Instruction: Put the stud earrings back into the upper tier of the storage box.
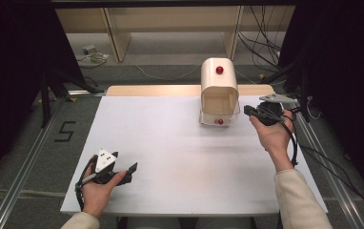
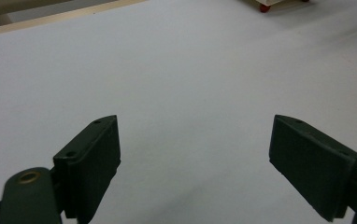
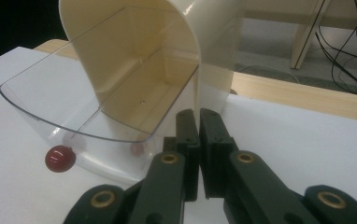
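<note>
Cream plastic bread box (image 1: pixel 219 90) sits at the far right of the white bench (image 1: pixel 170 152), its clear curved lid (image 3: pixel 81 109) swung open and down toward the person. Red knob (image 3: pixel 60 158) on the lid's front edge, another red knob (image 1: pixel 219 69) up on the cream shell.

Right claw (image 3: pixel 198 122) is just beside the box's right side near the lid edge, jaws pressed together with nothing between them. Left claw (image 2: pixel 195 158) is well apart from the box, low over bare bench at the near left, jaws spread wide, empty.

Handling guess: looks light, hollow, thin-walled hard plastic. Probably stiff but smooth and slippery, so it likely slides on the bench if pushed from one side. The clear lid seems thin, could flex or scratch; pinching hard on its rim is risky. Best hold for the lid is likely the front red knob, small and round so a claw could slip off. To move the whole box, take the cream side walls.
</note>
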The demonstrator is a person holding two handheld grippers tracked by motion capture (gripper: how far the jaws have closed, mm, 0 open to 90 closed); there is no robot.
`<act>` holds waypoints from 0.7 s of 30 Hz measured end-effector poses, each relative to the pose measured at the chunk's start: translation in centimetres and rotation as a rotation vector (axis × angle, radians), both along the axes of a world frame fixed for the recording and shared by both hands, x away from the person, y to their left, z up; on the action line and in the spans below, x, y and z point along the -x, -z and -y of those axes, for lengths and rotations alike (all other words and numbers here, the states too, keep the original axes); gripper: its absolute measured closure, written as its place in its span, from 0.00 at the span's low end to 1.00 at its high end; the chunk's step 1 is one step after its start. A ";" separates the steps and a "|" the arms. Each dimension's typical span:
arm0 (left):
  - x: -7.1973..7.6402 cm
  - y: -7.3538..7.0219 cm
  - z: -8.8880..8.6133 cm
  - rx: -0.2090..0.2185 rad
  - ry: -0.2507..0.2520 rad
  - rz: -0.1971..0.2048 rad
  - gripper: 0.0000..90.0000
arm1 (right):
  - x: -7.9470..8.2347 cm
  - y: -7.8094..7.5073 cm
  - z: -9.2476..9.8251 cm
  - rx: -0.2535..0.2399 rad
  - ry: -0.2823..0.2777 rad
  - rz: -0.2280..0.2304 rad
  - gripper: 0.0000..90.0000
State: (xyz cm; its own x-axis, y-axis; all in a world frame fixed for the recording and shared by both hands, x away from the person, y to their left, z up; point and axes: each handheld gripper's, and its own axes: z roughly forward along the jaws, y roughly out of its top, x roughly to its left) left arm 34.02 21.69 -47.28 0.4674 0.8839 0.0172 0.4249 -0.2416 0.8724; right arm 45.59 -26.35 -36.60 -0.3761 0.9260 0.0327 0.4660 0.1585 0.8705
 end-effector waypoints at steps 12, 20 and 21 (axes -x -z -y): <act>0.0 0.0 0.0 0.000 -0.001 0.000 0.18 | -0.2 -0.5 -0.4 0.004 -0.005 0.009 0.97; 0.0 0.0 0.0 0.001 -0.001 0.001 0.18 | -0.3 -1.0 -0.5 0.003 -0.007 0.020 0.97; 0.0 0.0 0.0 0.001 -0.001 0.001 0.18 | -0.3 -1.1 -0.6 0.000 -0.009 0.021 0.97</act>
State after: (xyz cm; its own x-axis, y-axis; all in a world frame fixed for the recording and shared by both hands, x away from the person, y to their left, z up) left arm 34.01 21.69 -47.28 0.4663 0.8845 0.0168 0.4247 -0.2404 0.8728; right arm 45.85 -25.78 -35.53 -0.3846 0.9228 0.0249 0.4466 0.1623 0.8799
